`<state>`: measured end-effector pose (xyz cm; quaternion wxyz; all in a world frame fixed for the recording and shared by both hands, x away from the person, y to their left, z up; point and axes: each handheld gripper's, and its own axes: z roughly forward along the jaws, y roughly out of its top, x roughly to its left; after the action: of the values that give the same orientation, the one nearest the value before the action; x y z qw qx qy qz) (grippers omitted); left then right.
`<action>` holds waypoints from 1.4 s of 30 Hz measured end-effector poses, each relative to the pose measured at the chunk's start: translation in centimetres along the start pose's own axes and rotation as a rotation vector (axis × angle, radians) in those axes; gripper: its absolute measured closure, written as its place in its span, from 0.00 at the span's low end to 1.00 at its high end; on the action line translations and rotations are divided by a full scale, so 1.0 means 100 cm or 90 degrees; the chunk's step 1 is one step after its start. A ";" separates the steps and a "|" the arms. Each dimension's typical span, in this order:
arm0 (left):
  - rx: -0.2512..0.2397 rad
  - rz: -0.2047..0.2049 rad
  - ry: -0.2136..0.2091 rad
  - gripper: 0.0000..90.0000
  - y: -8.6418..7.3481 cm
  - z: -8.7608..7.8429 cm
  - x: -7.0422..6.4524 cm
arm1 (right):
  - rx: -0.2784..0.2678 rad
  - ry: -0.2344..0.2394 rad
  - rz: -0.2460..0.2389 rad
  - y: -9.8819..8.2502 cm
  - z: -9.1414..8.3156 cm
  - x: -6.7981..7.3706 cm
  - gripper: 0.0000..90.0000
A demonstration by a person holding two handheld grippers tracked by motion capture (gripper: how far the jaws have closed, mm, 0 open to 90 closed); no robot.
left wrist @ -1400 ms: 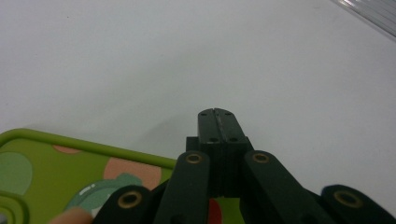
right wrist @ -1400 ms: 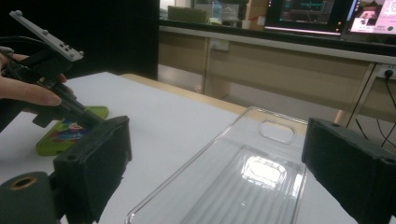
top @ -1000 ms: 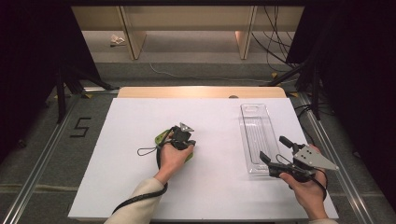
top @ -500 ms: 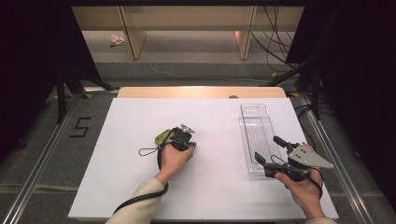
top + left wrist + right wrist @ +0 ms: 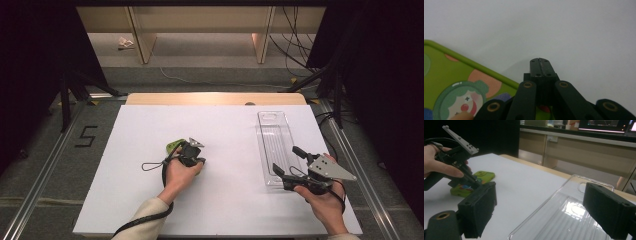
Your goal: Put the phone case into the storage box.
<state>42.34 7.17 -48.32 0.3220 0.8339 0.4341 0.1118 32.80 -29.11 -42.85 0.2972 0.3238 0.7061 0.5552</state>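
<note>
Handling note: the green phone case point(image 5: 175, 146), left of the desk's centre, looks light, flexible and thin; grip its rim. Left gripper point(image 5: 192, 152) is fully closed, empty, touching it. Right gripper point(image 5: 289, 168) gapes wide around the clear tray's point(image 5: 274, 131) near end, near the desk's right edge.

Looking down from above onto the bench point(image 5: 225, 210), skimming close along each claw, sharing the green case point(image 5: 477, 180) between views.
</note>
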 end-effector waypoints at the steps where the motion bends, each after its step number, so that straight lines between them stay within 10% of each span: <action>1: 0.000 -0.001 0.002 1.00 -0.002 -0.002 0.001 | 0.000 0.000 0.000 0.000 0.000 0.000 0.14; 42: 0.055 0.003 0.022 0.90 -0.043 -0.048 0.036 | 0.002 -0.007 0.002 -0.001 -0.001 0.000 0.15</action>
<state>39.42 14.00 -47.70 0.2781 0.8460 0.4419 0.1082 32.73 -29.20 -42.91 0.2996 0.3284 0.7048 0.5529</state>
